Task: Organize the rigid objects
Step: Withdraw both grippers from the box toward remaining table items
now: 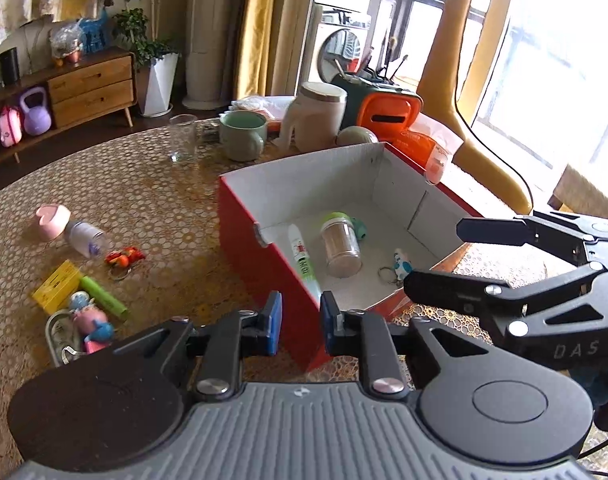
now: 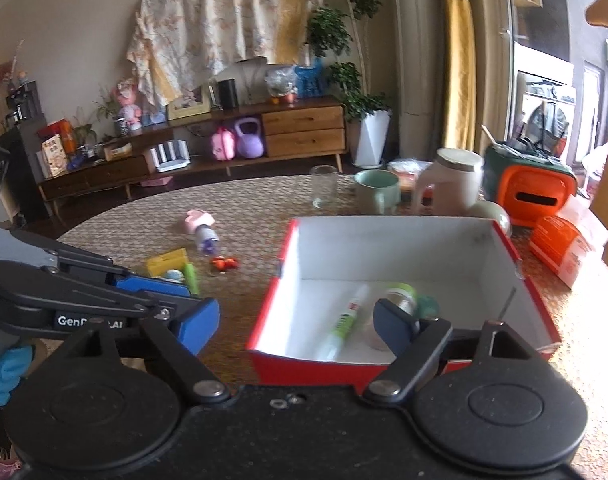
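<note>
A red box [image 1: 239, 220] with white inner walls stands on the round table. In it lie a green-and-white tube [image 1: 301, 258], a clear jar with a green lid [image 1: 340, 244] and a blue-white keychain figure [image 1: 402, 264]. My left gripper [image 1: 301, 322] hovers before the box's near corner, its blue pads a little apart with nothing between them. My right gripper [image 2: 295, 322] is open and empty over the box's near rim [image 2: 287, 264]; it also shows as the black right gripper [image 1: 434, 254]. Left of the box lie a pink-capped bottle [image 1: 69, 230], a red keychain [image 1: 125, 258], a yellow box [image 1: 57, 286], a green tube [image 1: 103, 298] and pig figures [image 1: 91, 320].
Behind the box stand a glass [image 1: 182, 138], a green mug [image 1: 241, 136], a beige jug [image 1: 316, 120] and an orange-and-green container [image 1: 384, 108]. An orange packet [image 2: 560, 244] lies at the right. A yellow chair [image 1: 460, 80] rises beyond the table.
</note>
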`<state>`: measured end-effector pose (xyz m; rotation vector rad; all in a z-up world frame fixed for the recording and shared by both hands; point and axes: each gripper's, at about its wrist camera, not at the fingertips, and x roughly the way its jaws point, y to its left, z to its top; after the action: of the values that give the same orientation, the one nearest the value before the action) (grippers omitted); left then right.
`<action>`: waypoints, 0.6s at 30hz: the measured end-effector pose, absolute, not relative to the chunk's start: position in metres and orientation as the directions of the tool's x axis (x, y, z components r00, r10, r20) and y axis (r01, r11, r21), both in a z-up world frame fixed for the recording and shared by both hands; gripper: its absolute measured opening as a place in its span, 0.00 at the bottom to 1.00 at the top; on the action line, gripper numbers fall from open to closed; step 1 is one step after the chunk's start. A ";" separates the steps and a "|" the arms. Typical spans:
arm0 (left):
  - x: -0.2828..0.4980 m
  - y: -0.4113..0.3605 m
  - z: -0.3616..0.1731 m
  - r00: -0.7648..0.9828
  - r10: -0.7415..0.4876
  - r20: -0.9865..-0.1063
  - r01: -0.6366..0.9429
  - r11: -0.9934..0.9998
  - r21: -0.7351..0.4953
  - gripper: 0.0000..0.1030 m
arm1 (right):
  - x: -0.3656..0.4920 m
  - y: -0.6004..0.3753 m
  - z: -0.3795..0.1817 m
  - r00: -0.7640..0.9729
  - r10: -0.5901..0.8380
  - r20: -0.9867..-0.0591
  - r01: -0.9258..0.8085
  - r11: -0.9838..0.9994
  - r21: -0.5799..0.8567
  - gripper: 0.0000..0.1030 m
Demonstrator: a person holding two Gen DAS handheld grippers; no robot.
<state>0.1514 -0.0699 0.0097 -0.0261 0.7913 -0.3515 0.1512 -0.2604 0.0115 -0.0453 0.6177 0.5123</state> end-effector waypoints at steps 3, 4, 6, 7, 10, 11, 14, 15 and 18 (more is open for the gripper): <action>0.143 -0.053 0.010 0.663 -0.316 -0.679 0.280 0.945 -0.166 0.56 | 0.148 -0.248 0.010 0.683 0.470 -0.559 -0.485 0.864 0.134 0.85; 0.138 -0.048 0.010 0.676 -0.302 -0.672 0.267 0.951 -0.158 0.59 | 0.147 -0.244 0.010 0.678 0.479 -0.558 -0.488 0.861 0.145 0.85; 0.132 -0.038 0.009 0.692 -0.285 -0.663 0.255 0.956 -0.146 0.63 | 0.145 -0.235 0.009 0.669 0.489 -0.560 -0.498 0.854 0.150 0.85; 0.130 -0.032 0.009 0.691 -0.286 -0.664 0.252 0.956 -0.150 0.63 | 0.145 -0.231 0.008 0.664 0.495 -0.560 -0.505 0.850 0.152 0.86; 0.124 -0.014 0.006 0.693 -0.273 -0.667 0.227 0.961 -0.157 0.65 | 0.141 -0.217 0.006 0.654 0.510 -0.558 -0.528 0.837 0.146 0.87; 0.122 -0.009 0.006 0.696 -0.265 -0.668 0.217 0.964 -0.156 0.68 | 0.139 -0.213 0.005 0.653 0.514 -0.556 -0.534 0.834 0.143 0.88; 0.117 0.008 0.002 0.706 -0.238 -0.667 0.185 0.971 -0.152 0.71 | 0.135 -0.199 0.003 0.640 0.531 -0.555 -0.556 0.819 0.142 0.89; 0.115 0.013 0.001 0.709 -0.231 -0.666 0.176 0.973 -0.150 0.71 | 0.134 -0.194 0.002 0.637 0.534 -0.556 -0.563 0.815 0.139 0.89; 0.112 0.031 -0.003 0.714 -0.210 -0.668 0.146 0.978 -0.151 0.78 | 0.134 -0.181 -0.002 0.620 0.545 -0.564 -0.586 0.800 0.129 0.90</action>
<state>0.1119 0.0311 -0.0027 -0.0895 0.7509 -0.1975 0.1342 -0.1810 -0.0020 -0.0699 0.6250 0.6511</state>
